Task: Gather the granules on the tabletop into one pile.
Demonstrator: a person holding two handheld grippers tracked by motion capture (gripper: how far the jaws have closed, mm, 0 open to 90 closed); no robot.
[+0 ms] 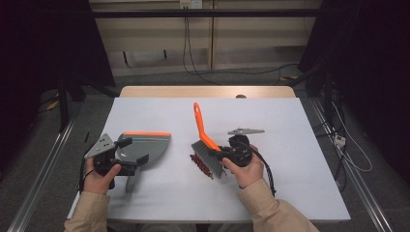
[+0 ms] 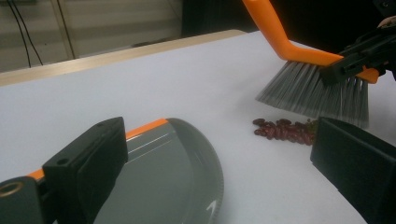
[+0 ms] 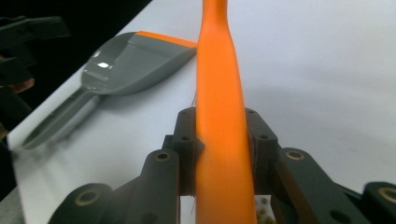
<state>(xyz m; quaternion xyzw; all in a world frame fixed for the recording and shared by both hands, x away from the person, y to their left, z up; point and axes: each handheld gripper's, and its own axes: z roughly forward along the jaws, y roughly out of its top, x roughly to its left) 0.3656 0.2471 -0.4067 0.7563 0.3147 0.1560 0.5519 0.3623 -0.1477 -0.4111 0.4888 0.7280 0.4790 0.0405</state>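
Observation:
A grey dustpan (image 1: 151, 145) with an orange front lip lies flat on the white table (image 1: 290, 159), left of centre. My left gripper (image 1: 134, 151) hovers open over its left part, jaws wide apart on either side of the pan (image 2: 168, 177), touching nothing I can see. To the right, a brush with an orange handle (image 1: 199, 123) and grey bristles (image 1: 207, 155) stands tilted on the table. My right gripper (image 1: 221, 151) is shut on the brush handle (image 3: 218, 70) near the bristle head. A small heap of dark red beans (image 1: 200, 166) lies beside the bristles (image 2: 313, 91), toward the dustpan.
The table's far edge has a wooden strip (image 1: 208, 92). Its right half and the strip between dustpan and beans (image 2: 285, 130) are bare. Cables and metal rails (image 1: 43, 169) run along the floor on both sides.

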